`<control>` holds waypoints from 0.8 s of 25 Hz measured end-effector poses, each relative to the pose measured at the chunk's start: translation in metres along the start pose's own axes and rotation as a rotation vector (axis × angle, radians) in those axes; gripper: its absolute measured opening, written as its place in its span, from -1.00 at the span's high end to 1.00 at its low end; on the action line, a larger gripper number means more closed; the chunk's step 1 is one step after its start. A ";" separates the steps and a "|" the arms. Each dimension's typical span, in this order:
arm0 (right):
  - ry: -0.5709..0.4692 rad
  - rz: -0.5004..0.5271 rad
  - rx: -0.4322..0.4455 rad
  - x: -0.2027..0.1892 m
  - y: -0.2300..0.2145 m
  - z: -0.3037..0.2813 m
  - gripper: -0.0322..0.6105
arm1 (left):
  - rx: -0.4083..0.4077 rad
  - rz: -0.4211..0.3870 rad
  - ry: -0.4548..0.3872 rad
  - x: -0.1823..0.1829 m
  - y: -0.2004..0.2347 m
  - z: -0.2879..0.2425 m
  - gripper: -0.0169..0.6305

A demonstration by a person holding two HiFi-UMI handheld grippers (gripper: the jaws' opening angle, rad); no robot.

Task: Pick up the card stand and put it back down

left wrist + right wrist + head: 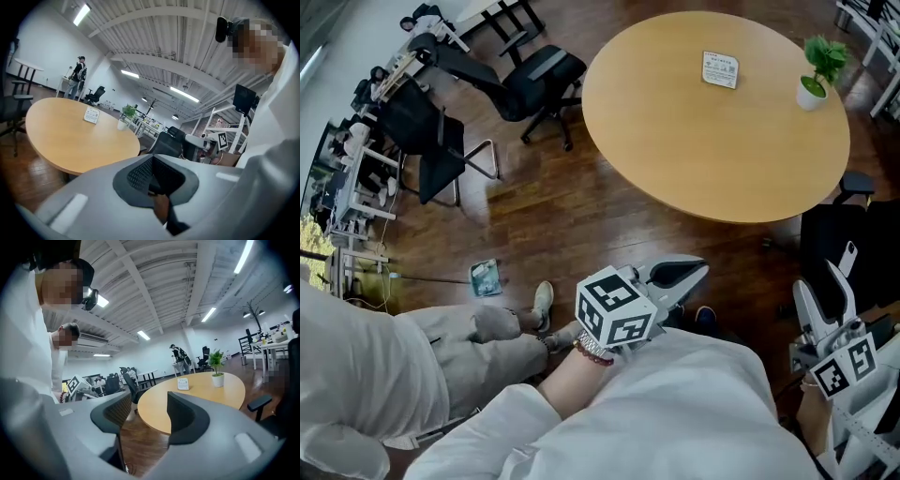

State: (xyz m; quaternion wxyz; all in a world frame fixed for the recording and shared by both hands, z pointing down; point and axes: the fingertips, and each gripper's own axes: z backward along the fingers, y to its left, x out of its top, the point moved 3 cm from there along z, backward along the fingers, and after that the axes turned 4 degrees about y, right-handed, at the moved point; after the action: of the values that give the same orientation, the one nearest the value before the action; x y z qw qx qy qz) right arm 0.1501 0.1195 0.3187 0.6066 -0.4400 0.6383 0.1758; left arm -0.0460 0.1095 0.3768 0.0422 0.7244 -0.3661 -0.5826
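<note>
Left tongs [151, 173] together, right tongs [147, 416] apart, card stand [720, 69] on round table [712, 159], dark wood floor [553, 206], seemingly an office

Right claw [147, 405] has its jaws wide apart with nothing between them, only floor and the near edge of the round table [222, 393] in the gap. Card stand [183, 383] is upright on the table with a potted plant [217, 370] near it on the right, both well apart from the claw. Person [178, 356] is standing far behind the table.
</note>
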 end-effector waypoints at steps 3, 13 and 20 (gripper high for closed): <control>-0.027 0.006 0.024 0.015 0.002 0.018 0.22 | 0.012 -0.004 -0.028 0.011 -0.014 -0.004 0.95; -0.046 0.069 0.024 0.018 0.010 0.039 0.31 | -0.016 -0.142 0.012 0.008 -0.057 -0.013 0.95; -0.046 0.069 0.041 0.020 0.016 0.026 0.32 | -0.052 -0.147 0.005 0.010 -0.067 -0.023 0.95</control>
State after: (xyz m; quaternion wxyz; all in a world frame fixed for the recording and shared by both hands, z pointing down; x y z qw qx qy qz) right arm 0.1560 0.1411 0.2898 0.6236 -0.4012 0.6424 0.1936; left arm 0.0071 0.1444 0.3434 0.0191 0.7495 -0.2963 -0.5917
